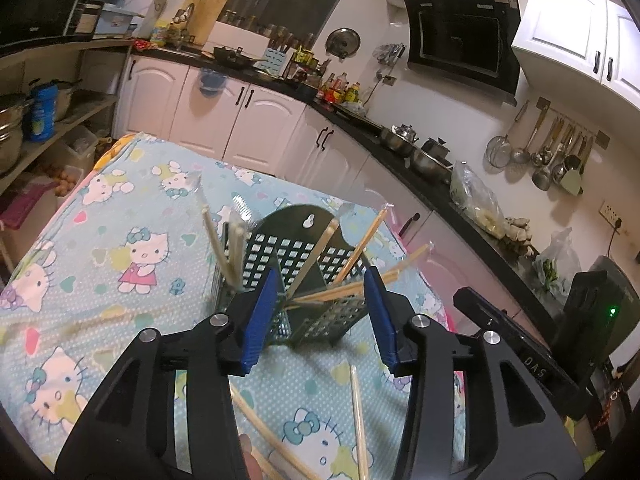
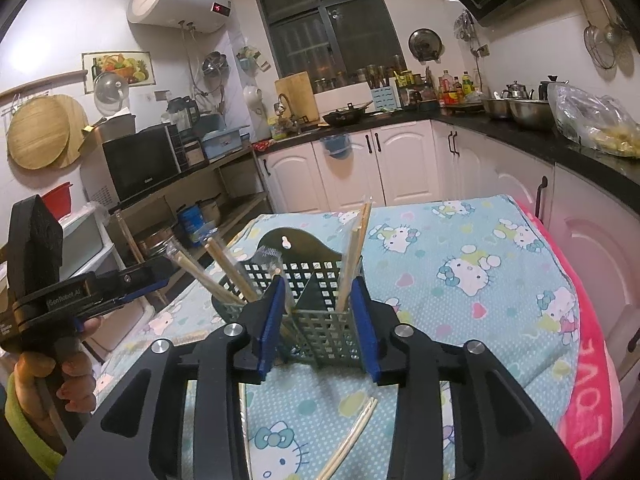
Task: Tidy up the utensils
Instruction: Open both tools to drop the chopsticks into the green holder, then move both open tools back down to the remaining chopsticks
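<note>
On the cartoon-cat blue cloth (image 1: 120, 208) covering the counter stands a dark perforated plastic holder (image 2: 316, 300), wooden chopsticks (image 1: 224, 240) leaning in its compartments. Both the left gripper (image 1: 316, 320) and right gripper (image 2: 318, 324) have fingers apart, empty. More loose chopsticks (image 2: 352, 436) lie nearby; fetching those looks next. White kitchen cabinets (image 2: 404, 164) stand behind.

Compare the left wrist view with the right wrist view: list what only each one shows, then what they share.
Only the left wrist view: the utensils hanging on a wall rail and the left claw, open and empty.
Only the right wrist view: the water heater, the hand holding the other tool, and the right claw, open and empty.
Both: the chopstick holder and loose chopsticks on the cartoon cloth.
</note>
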### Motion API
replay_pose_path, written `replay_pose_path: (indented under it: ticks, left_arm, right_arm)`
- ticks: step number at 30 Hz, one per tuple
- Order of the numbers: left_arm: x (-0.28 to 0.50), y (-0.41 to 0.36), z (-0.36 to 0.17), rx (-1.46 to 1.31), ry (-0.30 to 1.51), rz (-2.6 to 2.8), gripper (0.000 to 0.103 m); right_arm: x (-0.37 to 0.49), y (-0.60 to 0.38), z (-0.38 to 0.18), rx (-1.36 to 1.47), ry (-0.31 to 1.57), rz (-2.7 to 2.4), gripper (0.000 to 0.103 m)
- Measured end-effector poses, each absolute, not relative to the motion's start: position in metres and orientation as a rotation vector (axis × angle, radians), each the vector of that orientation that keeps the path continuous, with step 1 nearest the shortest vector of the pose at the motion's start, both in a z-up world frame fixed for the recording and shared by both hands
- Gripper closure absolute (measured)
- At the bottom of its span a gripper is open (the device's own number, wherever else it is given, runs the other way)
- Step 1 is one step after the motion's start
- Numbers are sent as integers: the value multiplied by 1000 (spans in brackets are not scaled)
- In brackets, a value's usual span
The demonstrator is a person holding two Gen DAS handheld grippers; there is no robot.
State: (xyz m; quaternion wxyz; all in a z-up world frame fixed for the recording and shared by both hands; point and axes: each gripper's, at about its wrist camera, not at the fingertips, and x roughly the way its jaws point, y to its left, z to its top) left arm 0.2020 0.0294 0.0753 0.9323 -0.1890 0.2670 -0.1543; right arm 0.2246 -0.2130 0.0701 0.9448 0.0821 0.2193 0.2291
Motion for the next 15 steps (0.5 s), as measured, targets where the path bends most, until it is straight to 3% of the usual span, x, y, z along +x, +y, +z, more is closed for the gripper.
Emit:
replay_pose_path:
  ticks: [15]
  left_arm:
    - [175, 38, 65, -392, 554, -299, 45]
  right_arm:
    - [202, -207, 69, 153, 456, 483, 56]
